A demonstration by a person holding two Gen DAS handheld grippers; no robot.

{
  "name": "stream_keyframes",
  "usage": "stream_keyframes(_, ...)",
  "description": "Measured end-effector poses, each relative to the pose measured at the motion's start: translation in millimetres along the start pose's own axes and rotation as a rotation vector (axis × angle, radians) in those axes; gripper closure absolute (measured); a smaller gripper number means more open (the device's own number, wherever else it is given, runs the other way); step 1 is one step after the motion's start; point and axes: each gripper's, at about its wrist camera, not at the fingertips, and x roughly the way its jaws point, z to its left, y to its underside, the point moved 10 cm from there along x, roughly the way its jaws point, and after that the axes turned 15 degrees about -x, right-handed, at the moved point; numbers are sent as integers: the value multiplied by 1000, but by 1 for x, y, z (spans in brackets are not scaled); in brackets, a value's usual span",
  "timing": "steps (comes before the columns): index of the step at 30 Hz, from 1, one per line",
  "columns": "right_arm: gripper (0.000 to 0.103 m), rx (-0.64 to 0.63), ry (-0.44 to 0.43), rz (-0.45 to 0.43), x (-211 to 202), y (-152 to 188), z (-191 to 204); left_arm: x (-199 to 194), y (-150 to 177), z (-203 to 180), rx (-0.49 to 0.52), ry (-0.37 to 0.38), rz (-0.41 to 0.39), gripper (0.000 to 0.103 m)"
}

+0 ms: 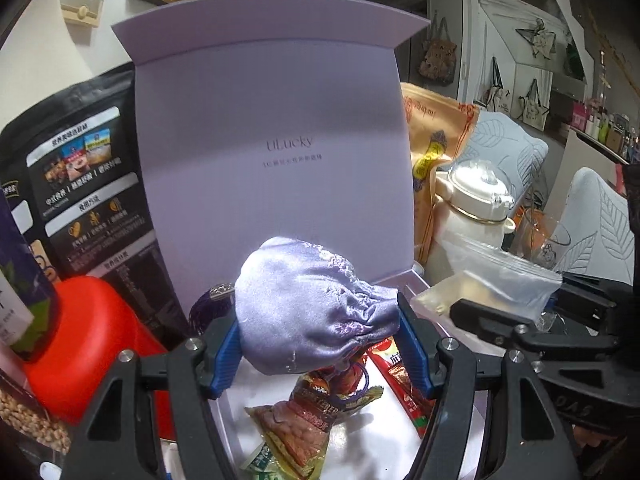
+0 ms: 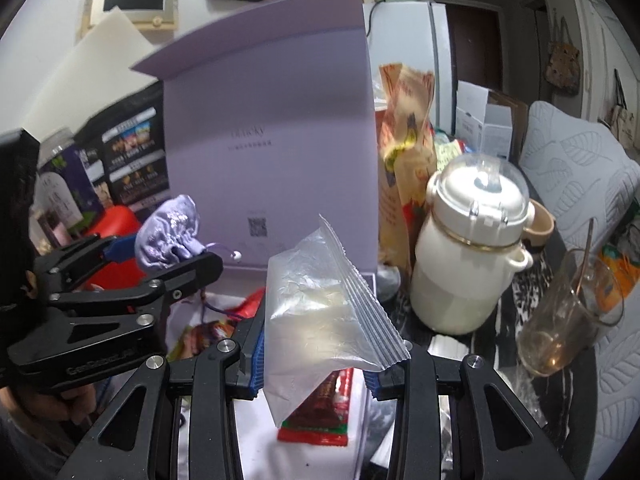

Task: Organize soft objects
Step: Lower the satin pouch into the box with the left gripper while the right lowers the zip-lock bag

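My left gripper (image 1: 320, 344) is shut on a lilac satin drawstring pouch (image 1: 308, 308) and holds it above the open lavender box (image 1: 272, 152). The pouch also shows in the right wrist view (image 2: 168, 236), held by the left gripper (image 2: 160, 256). My right gripper (image 2: 316, 360) is shut on a clear zip bag (image 2: 320, 312) over the box's right side; the bag also shows in the left wrist view (image 1: 496, 284). Snack packets (image 1: 308, 420) and a red sachet (image 2: 320, 416) lie on the box's white floor.
The box lid stands upright behind. A red container (image 1: 92, 340) and black food bags (image 1: 80, 184) stand left. A white lidded pot (image 2: 472, 248), an orange packet (image 2: 404, 140) and a glass mug with a spoon (image 2: 568, 316) stand right.
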Motion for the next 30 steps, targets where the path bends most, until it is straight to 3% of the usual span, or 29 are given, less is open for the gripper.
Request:
stream_keyframes(17, 66, 8, -18, 121, 31, 28, -1, 38, 24, 4, -7, -18, 121, 36)
stream_keyframes(30, 66, 12, -27, 196, 49, 47, 4, 67, 40, 17, -78, -57, 226, 36)
